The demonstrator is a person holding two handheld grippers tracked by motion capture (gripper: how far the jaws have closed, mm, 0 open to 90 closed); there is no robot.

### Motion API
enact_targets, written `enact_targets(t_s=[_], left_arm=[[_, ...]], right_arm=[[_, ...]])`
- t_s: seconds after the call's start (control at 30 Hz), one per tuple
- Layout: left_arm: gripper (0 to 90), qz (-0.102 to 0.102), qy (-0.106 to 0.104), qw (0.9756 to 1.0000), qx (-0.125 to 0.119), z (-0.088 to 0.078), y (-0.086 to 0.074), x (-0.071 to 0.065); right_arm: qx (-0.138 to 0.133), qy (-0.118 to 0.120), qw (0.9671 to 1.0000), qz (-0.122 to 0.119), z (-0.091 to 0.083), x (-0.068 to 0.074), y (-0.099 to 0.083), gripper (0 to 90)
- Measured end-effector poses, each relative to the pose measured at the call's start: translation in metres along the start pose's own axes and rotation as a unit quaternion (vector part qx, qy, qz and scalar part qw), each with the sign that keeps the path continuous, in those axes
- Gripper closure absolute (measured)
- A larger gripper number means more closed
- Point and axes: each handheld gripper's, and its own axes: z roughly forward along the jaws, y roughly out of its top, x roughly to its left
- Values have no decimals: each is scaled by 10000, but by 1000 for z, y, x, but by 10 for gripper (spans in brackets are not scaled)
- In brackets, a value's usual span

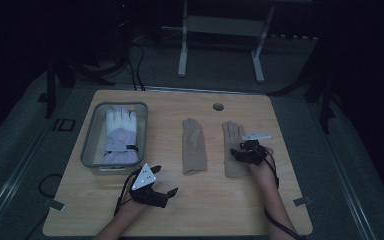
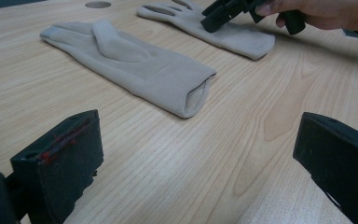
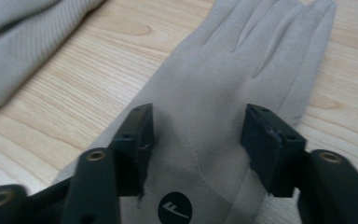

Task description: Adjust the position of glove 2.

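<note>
Beige right glove (image 3: 214, 116) between right gripper (image 3: 196, 135) fingers, spread; left gripper (image 2: 196, 163) spread.

You work at a light wooden table (image 1: 180, 210) with a round hole (image 1: 218, 106) near its far edge. Around it you see dark grey floor (image 1: 20, 150), and behind it a white metal frame (image 1: 220, 30). The room is dim.

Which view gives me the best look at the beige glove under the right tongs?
The right gripper view: the right beige glove lies flat between the open right tongs, logo visible. The high view shows it small and dim; the left gripper view shows it far off, partly covered.
</note>
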Motion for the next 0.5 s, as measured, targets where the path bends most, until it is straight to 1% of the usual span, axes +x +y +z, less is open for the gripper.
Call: enact_targets(t_s=[0.03, 0.1, 0.13, 0.17, 0.27, 0.33, 0.4, 0.43, 0.5], left_arm=[[16, 1, 1, 10000, 6, 0, 0, 0], [17, -1, 10, 10000, -4, 0, 0, 0], [17, -1, 10, 10000, -4, 0, 0, 0], [17, -7, 14, 10000, -18, 0, 0, 0], [16, -19, 12, 10000, -17, 0, 0, 0], [16, -29, 6, 10000, -18, -1, 0, 1], [16, -42, -17, 10000, -20, -1, 0, 1], [17, -37, -24, 10000, -18, -1, 0, 1], [16, -37, -22, 10000, -17, -1, 0, 1]], right_arm=[[-39, -52, 10000, 12, 0, 1, -1, 561], [-37, -168, 9998, 56, -1, 1, 0, 698], [-37, -168, 9998, 56, -1, 1, 0, 698], [-9, -198, 9996, 196, -2, 0, 0, 750], [28, -238, 9992, 334, -2, 0, 1, 775], [92, -218, 9989, 415, -3, -1, 4, 787], [108, -237, 9987, 439, -4, 0, 6, 795], [79, -211, 9986, 476, -5, -1, 8, 798], [18, -238, 9983, 527, -8, -1, 11, 800]])
